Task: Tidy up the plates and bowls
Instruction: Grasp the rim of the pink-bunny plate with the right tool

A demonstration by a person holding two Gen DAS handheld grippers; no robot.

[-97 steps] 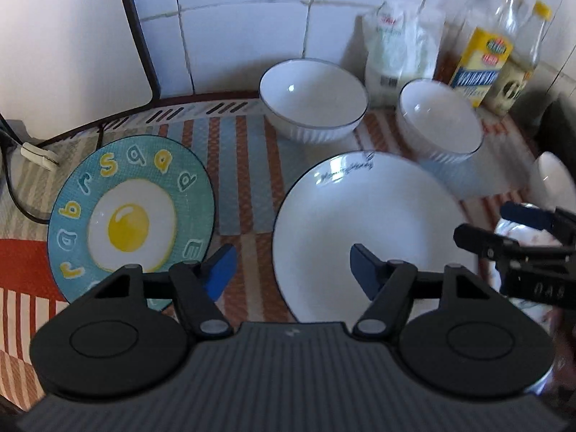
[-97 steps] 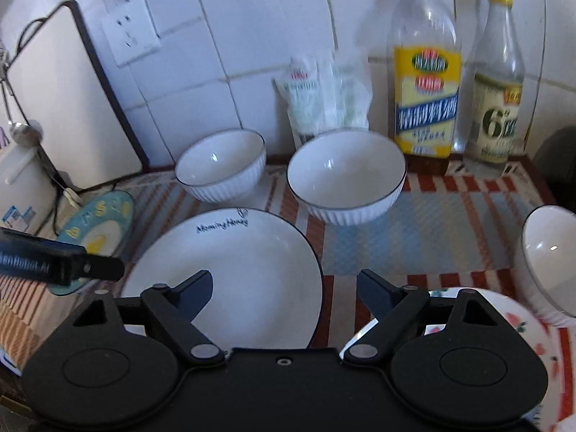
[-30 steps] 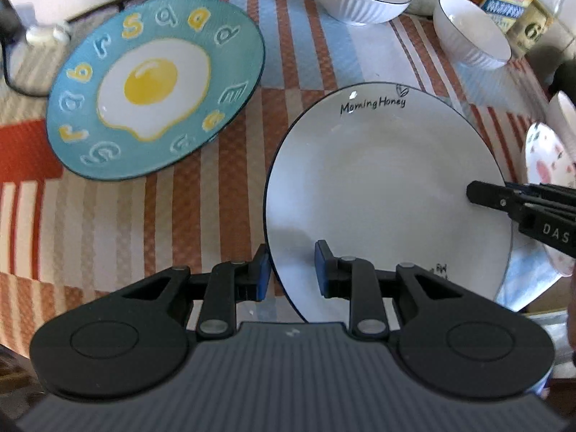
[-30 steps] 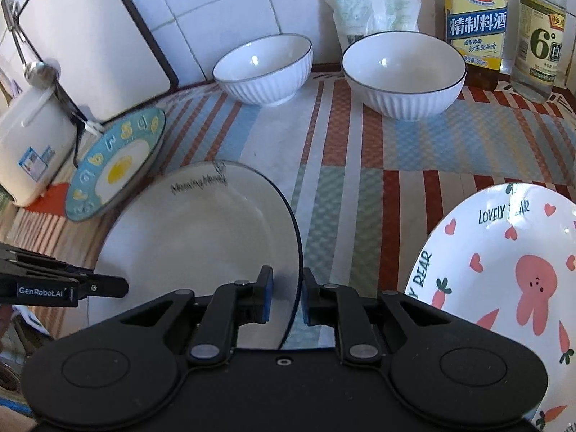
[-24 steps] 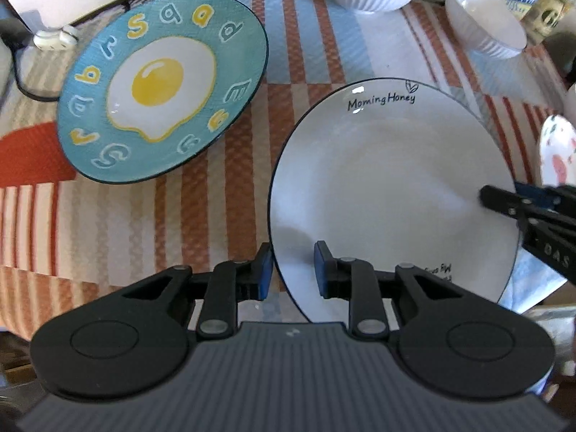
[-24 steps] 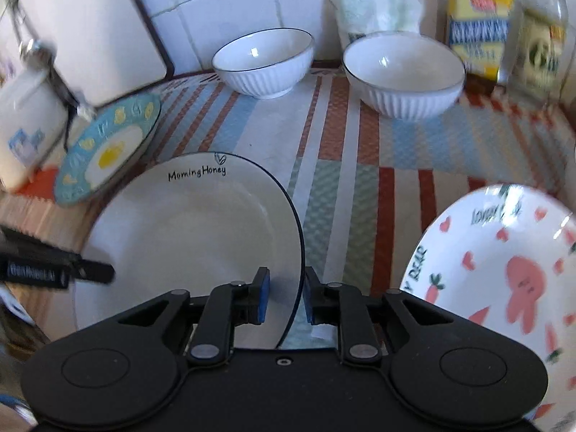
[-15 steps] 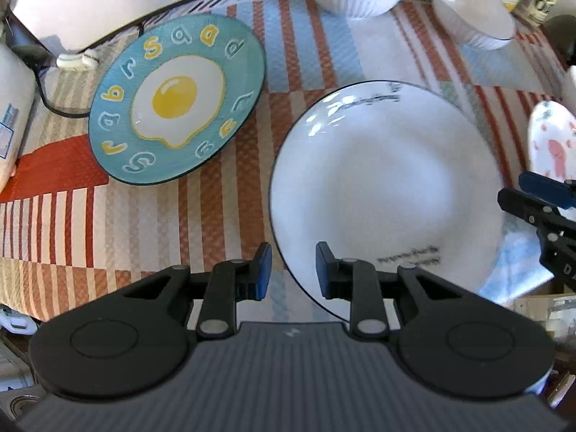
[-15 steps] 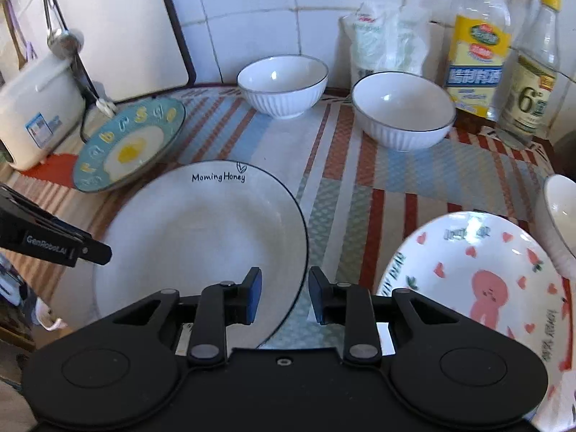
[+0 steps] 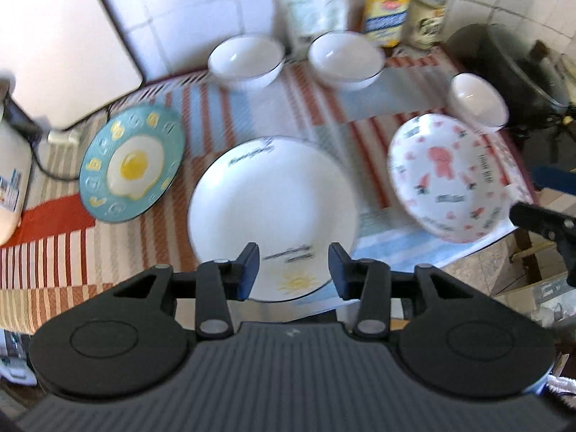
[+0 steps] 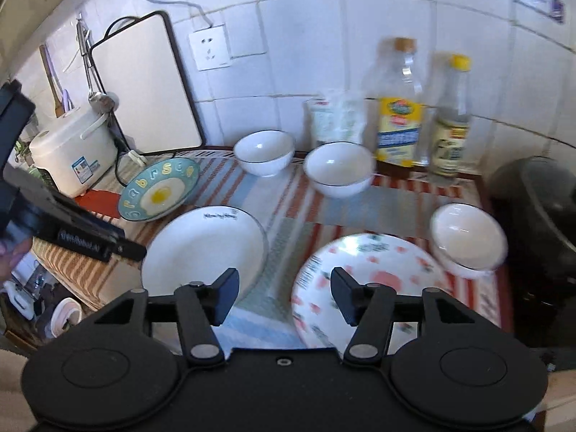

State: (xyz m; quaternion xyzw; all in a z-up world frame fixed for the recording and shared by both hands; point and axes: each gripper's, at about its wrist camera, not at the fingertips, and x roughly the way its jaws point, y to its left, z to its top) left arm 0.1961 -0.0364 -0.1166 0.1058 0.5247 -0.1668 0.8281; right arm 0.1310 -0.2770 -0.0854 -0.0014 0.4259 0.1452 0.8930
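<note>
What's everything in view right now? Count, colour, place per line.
plain white plate: 1, white with dark rim, front centre of the mat
egg plate: 1, teal with fried egg, left
bear plate: 1, white with pink prints, right
bowls: 3, white; two at the back, one far right
bottles: 2, clear, against the wall
rice cooker: 1, white, far left
left gripper: jaws opening, nothing between
right gripper: jaws opening, nothing between

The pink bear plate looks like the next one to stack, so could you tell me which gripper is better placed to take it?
Probably the right gripper: the pink bear plate lies just beyond its opening, empty jaws. The left gripper hangs over the white plate.
</note>
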